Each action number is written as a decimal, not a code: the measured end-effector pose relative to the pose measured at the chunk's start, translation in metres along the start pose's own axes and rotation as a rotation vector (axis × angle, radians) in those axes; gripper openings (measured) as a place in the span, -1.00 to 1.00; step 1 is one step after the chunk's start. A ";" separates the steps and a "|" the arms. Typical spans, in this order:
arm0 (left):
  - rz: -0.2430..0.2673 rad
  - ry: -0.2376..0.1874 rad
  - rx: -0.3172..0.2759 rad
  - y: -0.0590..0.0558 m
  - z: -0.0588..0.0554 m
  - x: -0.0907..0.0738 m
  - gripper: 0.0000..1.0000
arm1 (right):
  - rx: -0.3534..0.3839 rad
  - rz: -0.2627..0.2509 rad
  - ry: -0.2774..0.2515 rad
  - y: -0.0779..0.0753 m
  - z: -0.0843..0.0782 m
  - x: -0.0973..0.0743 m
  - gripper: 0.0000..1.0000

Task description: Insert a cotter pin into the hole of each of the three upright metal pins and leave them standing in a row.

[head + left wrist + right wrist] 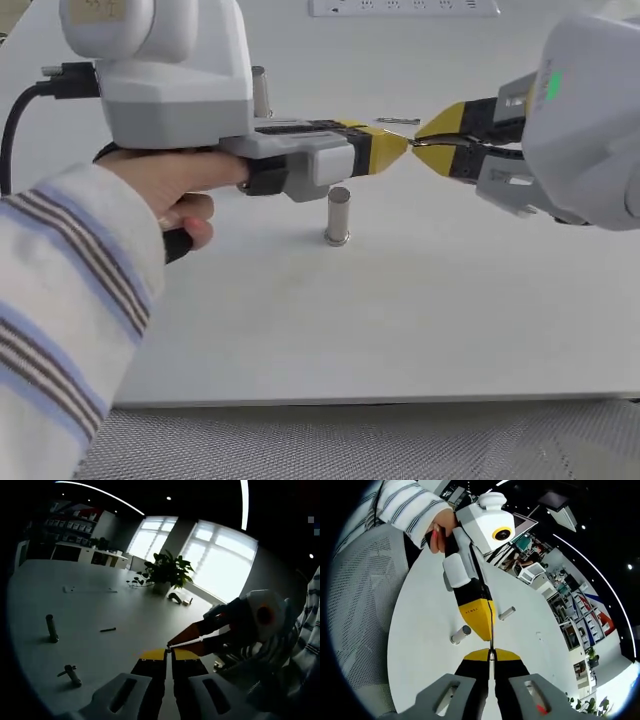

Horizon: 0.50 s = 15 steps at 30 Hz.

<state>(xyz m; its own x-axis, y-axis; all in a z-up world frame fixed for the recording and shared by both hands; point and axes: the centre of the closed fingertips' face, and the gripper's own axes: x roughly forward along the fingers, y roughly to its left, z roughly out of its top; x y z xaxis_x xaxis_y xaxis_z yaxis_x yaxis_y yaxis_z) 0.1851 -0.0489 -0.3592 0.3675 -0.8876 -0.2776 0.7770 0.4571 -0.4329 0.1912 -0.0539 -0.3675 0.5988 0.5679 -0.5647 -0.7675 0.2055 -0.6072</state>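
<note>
My left gripper (pixel 401 149) and right gripper (pixel 420 141) meet tip to tip above the table, both shut. A thin cotter pin (pixel 411 144) bridges the two tips; its dark wire runs back along the right jaws. In the right gripper view the right gripper (pixel 491 655) pinches this wire where it touches the left gripper's yellow tip. One metal pin (pixel 338 215) stands upright just below the left gripper, and another metal pin (pixel 260 91) stands behind it. In the left gripper view, near the left gripper (pixel 169 653), a metal pin (pixel 72 675) carries a cross-piece near its top.
A loose cotter pin (pixel 398 121) lies on the white table (pixel 400 320) beyond the grippers. A power strip (pixel 400 8) sits at the far edge. A person's hand and striped sleeve (pixel 70 300) hold the left gripper. A mesh chair lies below the table's front edge.
</note>
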 end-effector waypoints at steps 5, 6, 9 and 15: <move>0.005 0.003 0.004 0.001 0.000 0.001 -1.00 | 0.005 -0.006 -0.001 0.000 -0.001 -0.001 -1.00; 0.002 0.003 0.000 0.000 0.000 0.003 -1.00 | 0.004 -0.006 -0.002 0.001 0.000 -0.001 -1.00; 0.003 0.006 -0.001 0.000 0.000 0.004 -1.00 | 0.005 -0.007 -0.004 0.001 0.000 -0.001 -1.00; 0.005 0.004 -0.024 0.001 0.000 0.003 -1.00 | -0.004 -0.009 -0.002 0.000 0.000 -0.001 -1.00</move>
<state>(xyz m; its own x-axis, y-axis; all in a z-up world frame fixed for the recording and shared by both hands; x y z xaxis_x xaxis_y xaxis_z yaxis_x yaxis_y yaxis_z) 0.1865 -0.0513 -0.3607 0.3691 -0.8852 -0.2831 0.7626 0.4626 -0.4522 0.1905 -0.0542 -0.3672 0.6053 0.5677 -0.5580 -0.7611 0.2074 -0.6146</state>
